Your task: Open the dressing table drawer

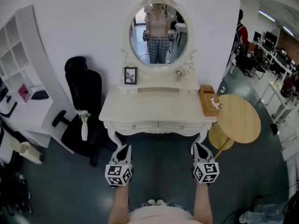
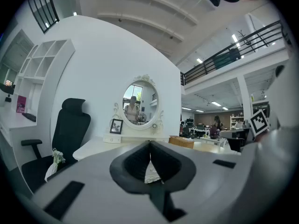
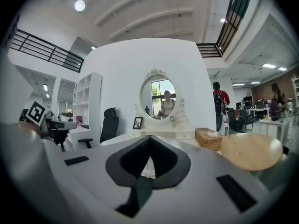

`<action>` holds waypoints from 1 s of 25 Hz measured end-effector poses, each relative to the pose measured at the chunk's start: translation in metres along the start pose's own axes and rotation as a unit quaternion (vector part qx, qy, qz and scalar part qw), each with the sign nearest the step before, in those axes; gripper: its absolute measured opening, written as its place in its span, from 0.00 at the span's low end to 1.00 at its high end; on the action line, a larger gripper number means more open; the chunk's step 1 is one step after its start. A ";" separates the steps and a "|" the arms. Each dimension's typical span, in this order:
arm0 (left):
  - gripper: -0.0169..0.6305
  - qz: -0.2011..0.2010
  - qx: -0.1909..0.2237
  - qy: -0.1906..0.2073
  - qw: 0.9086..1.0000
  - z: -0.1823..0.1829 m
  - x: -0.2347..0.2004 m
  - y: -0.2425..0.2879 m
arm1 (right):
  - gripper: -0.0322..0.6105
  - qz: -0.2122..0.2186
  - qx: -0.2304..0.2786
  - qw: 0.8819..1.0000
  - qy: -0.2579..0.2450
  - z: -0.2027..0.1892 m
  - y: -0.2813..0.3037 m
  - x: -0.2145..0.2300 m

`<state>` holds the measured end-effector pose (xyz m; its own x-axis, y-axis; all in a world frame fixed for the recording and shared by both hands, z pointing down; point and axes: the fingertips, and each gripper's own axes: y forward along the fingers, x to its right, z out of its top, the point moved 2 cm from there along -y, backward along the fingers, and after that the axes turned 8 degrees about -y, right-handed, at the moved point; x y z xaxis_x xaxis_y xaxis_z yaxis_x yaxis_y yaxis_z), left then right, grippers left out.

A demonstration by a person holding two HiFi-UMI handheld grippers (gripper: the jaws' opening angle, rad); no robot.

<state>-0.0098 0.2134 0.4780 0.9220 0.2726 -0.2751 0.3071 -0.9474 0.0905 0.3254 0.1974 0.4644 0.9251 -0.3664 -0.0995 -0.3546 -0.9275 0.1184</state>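
**Head view:** The white bench [image 1: 159, 107] stands against the wall under its oval mirror [image 1: 159, 34]. Two drawer fronts sit side by side in the bench's front rail: the left drawer front [image 1: 135, 125] and the right drawer front [image 1: 180, 125]. Both look flush with the rail, so neither drawer has been pulled out. The task does not say which drawer is meant. The left gripper [image 1: 123, 147] and the right gripper [image 1: 200, 146] are held out in front of the person. They are short of the bench front and apart from it, each roughly in line with one drawer front. Neither touches a knob.

**Left gripper view:** The left gripper [image 2: 150, 143] has its jaws clenched, tips meeting, with nothing between them. The bench top [image 2: 93, 148] and the mirror [image 2: 140, 101] lie ahead. The gripper's own body hides most of the drawer rail.

**Right gripper view:** The right gripper [image 3: 149, 141] also has its jaws pressed together and empty. The bench [image 3: 126, 139] shows ahead, with a wicker basket [image 3: 209, 141] at its right end.

**Progress:** As I judge it, the task has not started. Still to do are the approach to the bench, parting one gripper's jaws, closing them on a knob, and pulling the drawer out.
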 end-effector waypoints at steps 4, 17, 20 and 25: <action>0.07 -0.002 -0.001 -0.001 1.000 -0.002 0.001 0.000 | 0.07 0.002 0.001 1.000 0.001 0.000 -0.001 -0.002; 0.07 -0.008 -0.009 -0.001 1.000 -0.005 0.003 -0.003 | 0.07 0.002 -0.004 1.000 -0.010 0.002 -0.003 -0.010; 0.07 -0.007 -0.012 -0.001 1.000 -0.007 0.001 -0.004 | 0.07 0.000 -0.012 1.000 -0.006 -0.003 -0.002 -0.011; 0.07 -0.003 -0.016 -0.005 1.000 -0.011 -0.004 -0.010 | 0.07 -0.003 -0.015 1.000 0.015 -0.007 -0.005 -0.013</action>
<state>-0.0134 0.2232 0.4884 0.9176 0.2773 -0.2847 0.3211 -0.9394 0.1199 0.3164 0.2069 0.4718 0.9311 -0.3577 -0.0712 -0.3450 -0.9271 0.1465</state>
